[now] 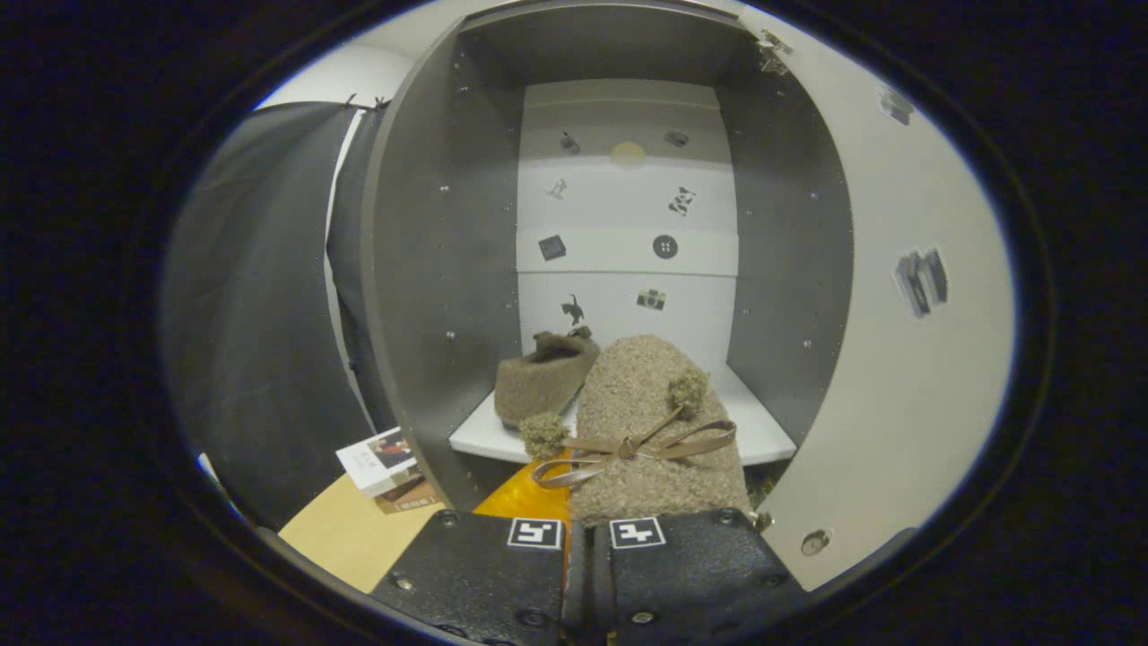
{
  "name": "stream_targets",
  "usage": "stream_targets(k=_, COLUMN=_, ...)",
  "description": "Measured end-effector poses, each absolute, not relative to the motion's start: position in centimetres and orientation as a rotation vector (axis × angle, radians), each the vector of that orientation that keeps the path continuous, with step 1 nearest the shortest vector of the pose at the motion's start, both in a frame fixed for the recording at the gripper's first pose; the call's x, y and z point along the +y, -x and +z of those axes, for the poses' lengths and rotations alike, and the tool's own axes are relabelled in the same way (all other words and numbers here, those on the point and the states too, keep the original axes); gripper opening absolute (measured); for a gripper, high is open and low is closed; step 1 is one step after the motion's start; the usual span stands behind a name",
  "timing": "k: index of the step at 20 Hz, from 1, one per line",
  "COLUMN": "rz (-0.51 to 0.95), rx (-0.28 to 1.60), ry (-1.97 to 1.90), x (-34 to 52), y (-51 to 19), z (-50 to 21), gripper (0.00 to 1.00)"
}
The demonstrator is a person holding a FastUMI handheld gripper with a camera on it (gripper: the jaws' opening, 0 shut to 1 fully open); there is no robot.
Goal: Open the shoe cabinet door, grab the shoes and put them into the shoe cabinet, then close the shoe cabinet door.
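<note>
The shoe cabinet point(439, 269) stands open straight ahead, its door point(897, 359) swung out to the right of the fingers. One fuzzy tan slipper point(543, 381) rests on the white bottom shelf point(762, 435), toward the left wall. A second tan slipper point(650, 422) with a bow and pompoms hangs just ahead of my gripper point(574, 538). The two fingers are drawn together on its near end, and its toe reaches over the shelf's front edge.
Dark side walls bound the compartment left and right; the white back panel carries small stickers. Left of the cabinet, a small box point(381, 459) lies on the light wooden floor point(345, 534). An orange surface point(529, 495) shows under the held slipper.
</note>
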State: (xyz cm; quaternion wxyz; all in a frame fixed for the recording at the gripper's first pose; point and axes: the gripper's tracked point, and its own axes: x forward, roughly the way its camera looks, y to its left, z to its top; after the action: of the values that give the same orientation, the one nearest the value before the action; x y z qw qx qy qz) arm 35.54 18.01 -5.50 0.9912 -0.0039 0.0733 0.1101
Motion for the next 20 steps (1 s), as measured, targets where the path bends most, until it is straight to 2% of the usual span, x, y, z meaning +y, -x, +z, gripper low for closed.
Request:
stream_targets(k=9, rz=0.229, rx=0.130, ry=0.033, x=19.0, y=-45.5, z=-2.5, gripper=0.07)
stream_targets(k=15, rz=0.200, rx=0.193, ry=-0.009, x=18.2, y=-51.7, z=-3.9, gripper=0.07)
stream_targets(k=20, rz=0.174, rx=0.224, ry=-0.022, x=17.7, y=-54.1, z=-4.9, gripper=0.07)
